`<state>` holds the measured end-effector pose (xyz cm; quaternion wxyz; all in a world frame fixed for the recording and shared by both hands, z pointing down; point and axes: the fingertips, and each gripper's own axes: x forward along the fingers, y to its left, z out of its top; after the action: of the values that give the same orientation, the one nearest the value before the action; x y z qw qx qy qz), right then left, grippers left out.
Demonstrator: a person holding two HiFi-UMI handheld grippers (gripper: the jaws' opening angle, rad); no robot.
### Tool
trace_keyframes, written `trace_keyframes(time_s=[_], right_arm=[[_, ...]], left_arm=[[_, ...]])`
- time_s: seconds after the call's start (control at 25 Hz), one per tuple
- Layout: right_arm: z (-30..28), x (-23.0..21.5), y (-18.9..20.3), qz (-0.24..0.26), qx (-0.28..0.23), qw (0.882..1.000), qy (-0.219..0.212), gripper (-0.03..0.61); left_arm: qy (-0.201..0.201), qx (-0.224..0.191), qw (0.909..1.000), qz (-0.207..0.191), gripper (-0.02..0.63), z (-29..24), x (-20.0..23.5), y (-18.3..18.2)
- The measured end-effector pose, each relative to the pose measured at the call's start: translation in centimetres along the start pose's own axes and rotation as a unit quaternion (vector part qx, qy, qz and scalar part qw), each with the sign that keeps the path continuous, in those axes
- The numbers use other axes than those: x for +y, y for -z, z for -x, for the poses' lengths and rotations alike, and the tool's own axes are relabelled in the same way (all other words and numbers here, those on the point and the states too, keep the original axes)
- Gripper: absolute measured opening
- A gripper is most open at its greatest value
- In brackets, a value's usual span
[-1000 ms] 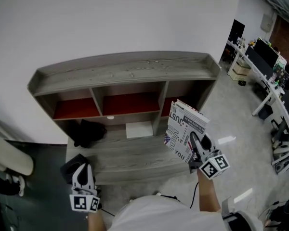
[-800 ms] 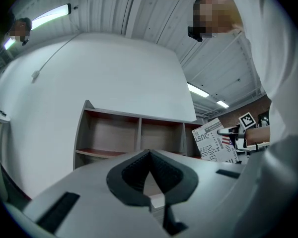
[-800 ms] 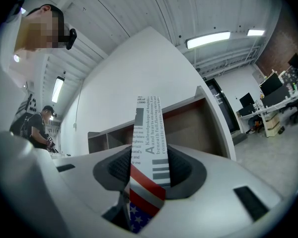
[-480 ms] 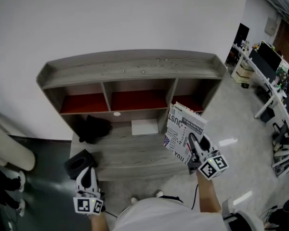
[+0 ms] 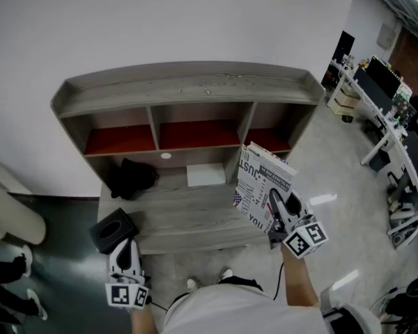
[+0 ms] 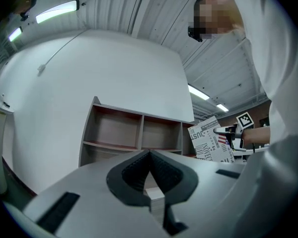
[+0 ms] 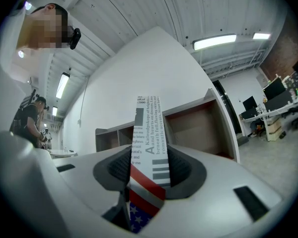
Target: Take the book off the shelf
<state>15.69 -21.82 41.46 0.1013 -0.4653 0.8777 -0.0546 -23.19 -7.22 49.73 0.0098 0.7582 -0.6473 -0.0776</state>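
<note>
The grey wooden shelf (image 5: 188, 89) stands against a white wall, and under its top board sit three open compartments (image 5: 198, 133) side by side, each lined in red at the back. Below them a wide lower board (image 5: 195, 214) juts forward. It carries a crumpled black bundle (image 5: 132, 177) under the left compartment, a flat white piece (image 5: 205, 175) under the middle one, and a small white round thing (image 5: 166, 156) between those two, close to the compartments' edge. A black box (image 5: 113, 229) sits at the board's front left corner. The book (image 5: 261, 193) is off the shelf, held in the air just in front of the right compartment and above the board's right end. It stands upright with a slight tilt. Its cover is white and crowded with black newspaper-style lettering, the word "JUST" large near the top, with a stars-and-stripes patch at its lower left edge. The right tool (image 5: 274, 202) grips the book from below. In the right gripper view its jaws stand partly apart and press on either side of the book's narrow edge, where print, red and white stripes and a blue starred field run between them. The left tool (image 5: 125, 245) hangs low in front of the shelf's left end, beside the black box. In the left gripper view its jaws are drawn together with nothing between them.
</note>
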Motion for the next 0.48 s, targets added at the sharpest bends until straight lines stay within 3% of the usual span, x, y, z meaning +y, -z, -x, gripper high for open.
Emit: trace_keyframes(time_s=[0.48], right_arm=[[2.1,2.1,1.7,-0.003,-0.003,1.000,0.026,0.173]], left_arm=[[0.030,0.017,0.9994,0.003,0.015,1.3,1.0,1.1]])
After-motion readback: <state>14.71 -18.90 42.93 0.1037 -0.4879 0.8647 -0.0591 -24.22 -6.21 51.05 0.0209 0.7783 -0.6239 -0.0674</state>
